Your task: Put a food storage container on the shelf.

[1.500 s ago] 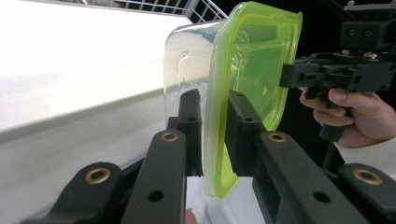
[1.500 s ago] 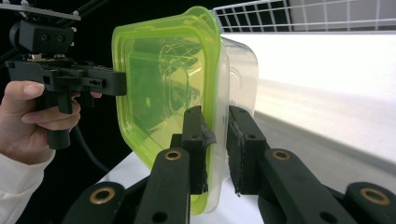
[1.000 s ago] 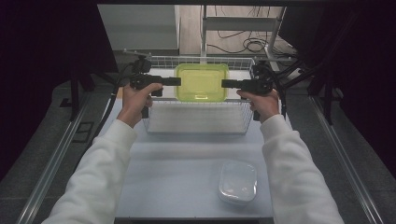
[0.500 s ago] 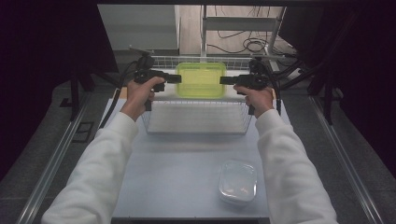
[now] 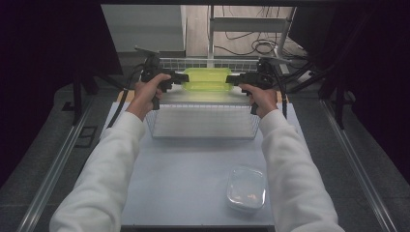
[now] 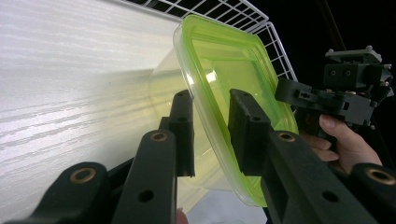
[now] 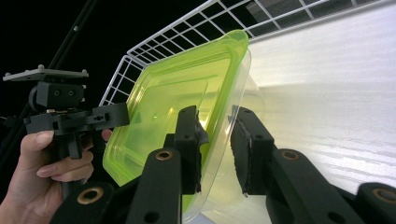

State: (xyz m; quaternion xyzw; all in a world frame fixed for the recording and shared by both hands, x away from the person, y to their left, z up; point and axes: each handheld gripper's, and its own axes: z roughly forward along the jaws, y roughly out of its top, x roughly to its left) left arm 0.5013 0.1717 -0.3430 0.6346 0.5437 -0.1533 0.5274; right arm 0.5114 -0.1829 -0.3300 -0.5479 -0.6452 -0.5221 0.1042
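Both grippers, left gripper [image 5: 181, 79] and right gripper [image 5: 232, 80], had just been opening, jaws loosely straddling opposite rims of the green-lidded container [image 5: 207, 79] over the wire basket [image 5: 203, 126].

No readable text, labels, brands, numbers or signs anywhere. Checked the green-lidded container [image 5: 208, 79], the wire basket [image 5: 203, 121], the clear tub [image 5: 246, 188] and the surface [image 5: 183, 169]: all plain. Black tongs bodies in both gripper views carry no markings that can be made out.
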